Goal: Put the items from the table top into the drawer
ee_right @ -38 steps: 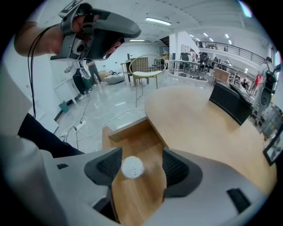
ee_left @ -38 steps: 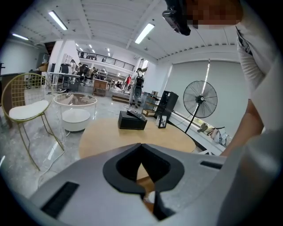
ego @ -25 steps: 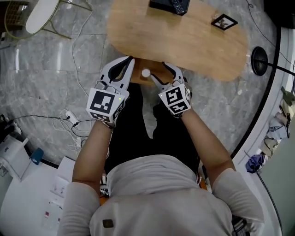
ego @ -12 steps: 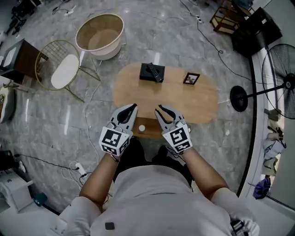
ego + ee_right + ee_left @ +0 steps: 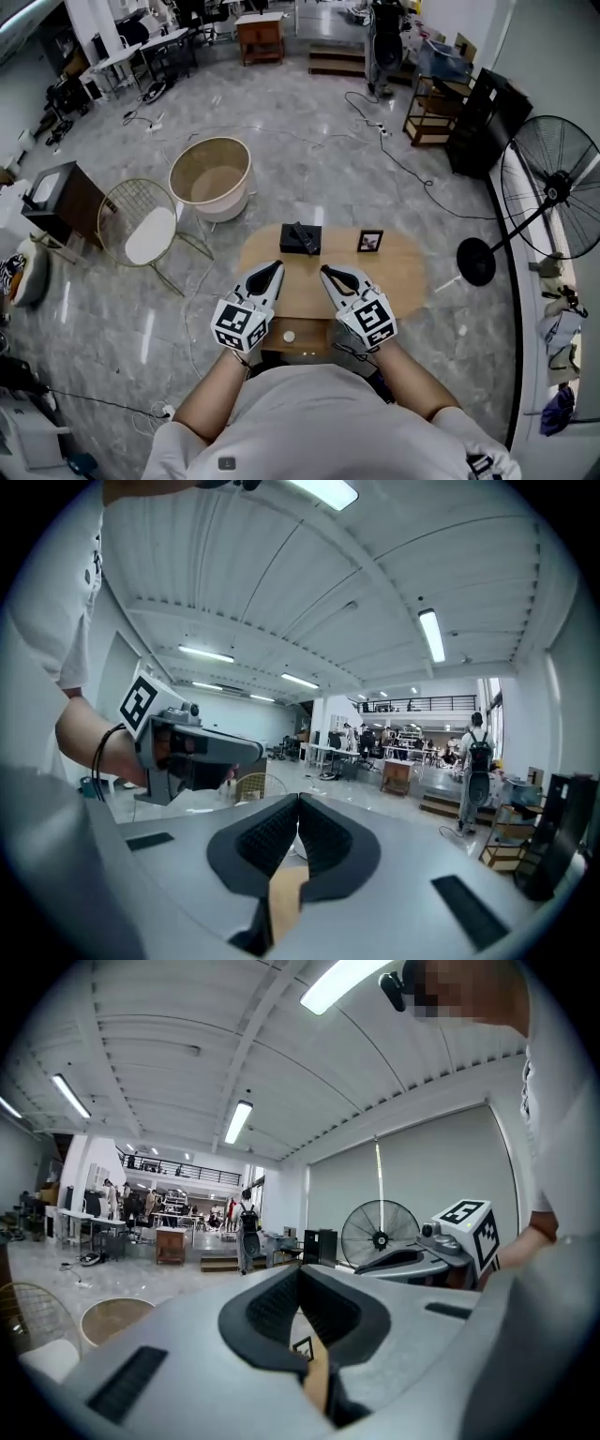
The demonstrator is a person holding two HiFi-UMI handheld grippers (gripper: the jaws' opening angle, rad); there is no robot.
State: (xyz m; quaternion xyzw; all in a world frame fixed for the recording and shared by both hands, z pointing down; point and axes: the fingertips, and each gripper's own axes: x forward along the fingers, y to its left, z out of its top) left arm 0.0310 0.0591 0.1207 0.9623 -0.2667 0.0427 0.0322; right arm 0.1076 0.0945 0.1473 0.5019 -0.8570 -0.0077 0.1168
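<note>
Standing fan [image 5: 553, 187], gold chair [image 5: 150, 234], round tub [image 5: 223, 208]

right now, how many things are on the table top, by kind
box: 1
remote, lying on the box: 1
frame: 1
total: 3

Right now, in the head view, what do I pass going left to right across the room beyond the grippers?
Left to right: dark cabinet → wire chair with a white seat → round beige tub → black box → small picture frame → standing fan.
</note>
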